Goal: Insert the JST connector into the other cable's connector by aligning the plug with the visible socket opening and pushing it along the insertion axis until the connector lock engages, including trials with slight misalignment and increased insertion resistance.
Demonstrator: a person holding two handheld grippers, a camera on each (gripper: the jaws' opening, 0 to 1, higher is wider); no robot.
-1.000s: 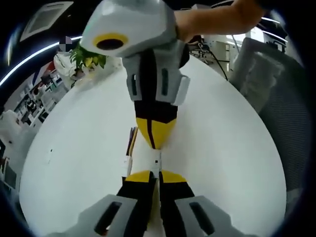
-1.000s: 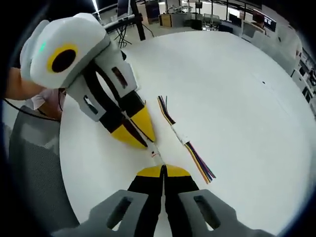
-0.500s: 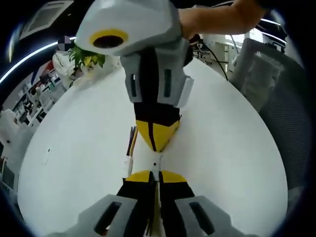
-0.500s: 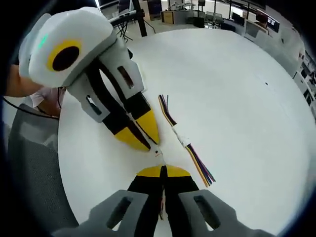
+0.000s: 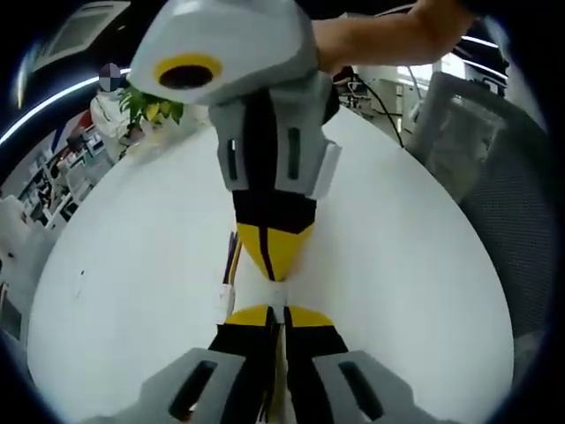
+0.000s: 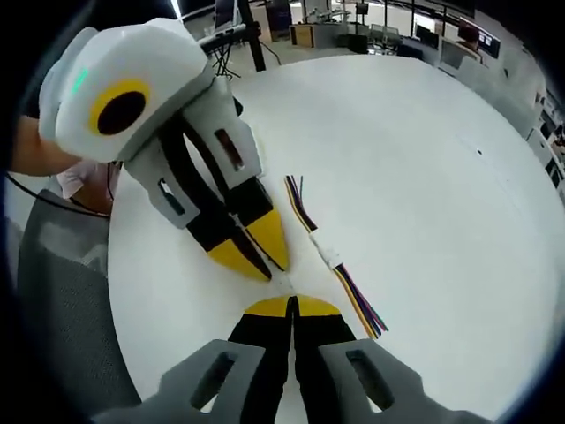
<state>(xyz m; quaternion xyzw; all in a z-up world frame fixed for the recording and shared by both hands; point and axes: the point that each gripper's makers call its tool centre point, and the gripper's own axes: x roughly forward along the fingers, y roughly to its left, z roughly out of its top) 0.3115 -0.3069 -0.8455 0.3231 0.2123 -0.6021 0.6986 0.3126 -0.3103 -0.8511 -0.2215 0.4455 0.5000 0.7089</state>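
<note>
Above the white table [image 6: 424,159], the left gripper [image 5: 275,311] and right gripper [image 6: 291,303] met tip to tip, each pinching its white connector [image 5: 278,292], beside a spare cable [image 6: 340,269].

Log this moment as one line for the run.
left gripper shut on connector | right gripper shut on connector | tips nearly touching | spare cable on table

counter [image 6: 424,177]: white | tool [image 6: 291,305] tips: yellow on black | loose cable [image 6: 340,269]: multicoloured wires, white plug
</note>
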